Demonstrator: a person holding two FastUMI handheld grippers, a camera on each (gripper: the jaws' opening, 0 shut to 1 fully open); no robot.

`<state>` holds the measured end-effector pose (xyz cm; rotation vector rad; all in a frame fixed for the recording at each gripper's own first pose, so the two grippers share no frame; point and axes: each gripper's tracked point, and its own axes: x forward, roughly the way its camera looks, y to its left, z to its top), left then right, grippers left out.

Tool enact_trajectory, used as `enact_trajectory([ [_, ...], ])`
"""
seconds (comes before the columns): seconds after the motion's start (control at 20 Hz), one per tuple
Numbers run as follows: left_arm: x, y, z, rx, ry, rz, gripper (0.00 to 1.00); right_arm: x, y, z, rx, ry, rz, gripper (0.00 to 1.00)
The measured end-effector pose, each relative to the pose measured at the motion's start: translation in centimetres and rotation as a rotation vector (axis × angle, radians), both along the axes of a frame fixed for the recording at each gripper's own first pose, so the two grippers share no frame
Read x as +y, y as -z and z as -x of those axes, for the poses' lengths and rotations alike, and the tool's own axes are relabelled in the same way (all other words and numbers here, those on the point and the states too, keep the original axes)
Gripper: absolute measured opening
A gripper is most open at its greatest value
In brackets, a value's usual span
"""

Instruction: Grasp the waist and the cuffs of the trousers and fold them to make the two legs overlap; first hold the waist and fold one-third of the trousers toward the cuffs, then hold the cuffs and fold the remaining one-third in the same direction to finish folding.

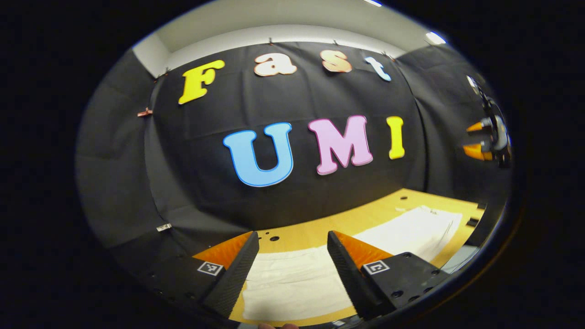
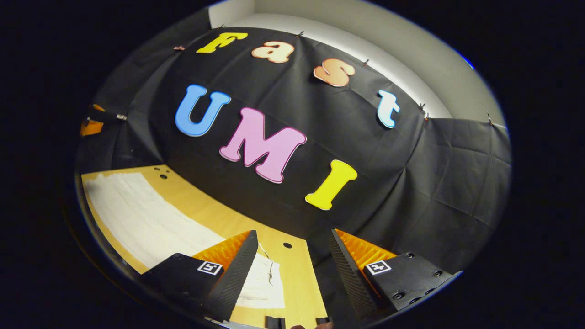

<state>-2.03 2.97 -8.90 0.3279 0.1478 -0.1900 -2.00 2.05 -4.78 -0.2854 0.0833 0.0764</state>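
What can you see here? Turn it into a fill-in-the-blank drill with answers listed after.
1. The white trousers lie spread out flat on the ____ table.
2. The left hand-held gripper has its jaws ____, with nothing between them.
3. The right hand-held gripper holds ____.
4. The wall behind the table is hung with ____ cloth.

Missing words: wooden; open; nothing; black

A recording booth: black cloth wall [image 1: 283, 192] behind a wooden table [image 1: 311, 233].
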Motion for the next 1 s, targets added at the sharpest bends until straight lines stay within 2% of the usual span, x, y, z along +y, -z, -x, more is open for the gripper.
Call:
enact_trajectory([
  [0.35, 2.8, 14.1, 1.4, 0.287, 0.091, -0.302, 0.96, 1.2, 10.4, 0.5, 0.165, -0.109, 0.212, 0.98],
  [0.6, 5.6, 23.8, 2.6, 0.477, 0.206, -0.519, 0.97, 1.2, 17.5, 0.3, 0.282, -0.201, 0.327, 0.98],
  [0.8, 7.7, 29.0, 3.0, 0.587, 0.267, -0.691, 0.96, 0.8, 21.8, -0.2, 0.348, -0.232, 0.383, 0.98],
  [1.0, 9.3, 31.2, 2.2, 0.643, 0.303, -0.85, 0.96, 0.3, 25.6, 0.6, 0.426, -0.239, 0.379, 0.98],
])
